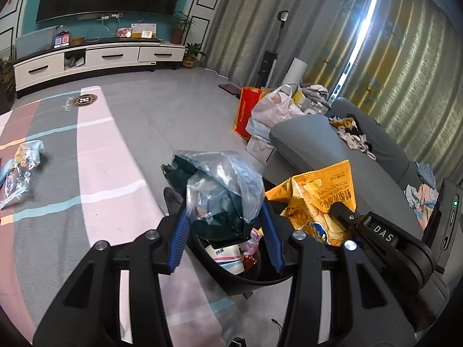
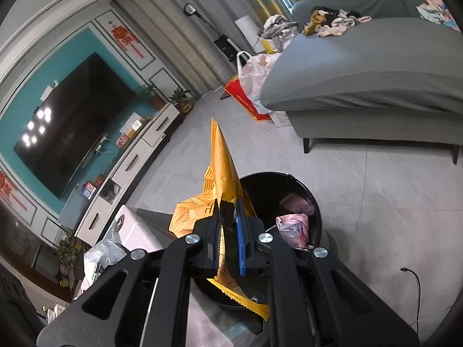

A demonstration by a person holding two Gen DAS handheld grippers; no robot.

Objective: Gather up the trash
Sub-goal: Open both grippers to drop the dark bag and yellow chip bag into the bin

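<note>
Crinkly, light plastic wad [image 1: 222, 185] sits clamped in my left gripper [image 1: 225, 231]; my right gripper [image 2: 230, 231] pinches the limp chip bag [image 2: 222, 162] mid-body above the bin [image 2: 315, 202] rim.

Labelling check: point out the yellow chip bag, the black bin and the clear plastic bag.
yellow chip bag [image 2: 222, 162], right wrist view, upper flat side.
black bin [image 2: 289, 177], right wrist view, far rim.
clear plastic bag [image 1: 228, 179], left wrist view, crumpled top.

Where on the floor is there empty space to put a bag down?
Bare grey tile floor lies open between the black bin and the grey sofa, apart from a thin black cable. The striped rug is free beside the snack wrappers. It is crowded by the sofa's end, where the red bag and white plastic bag pile up.
</note>
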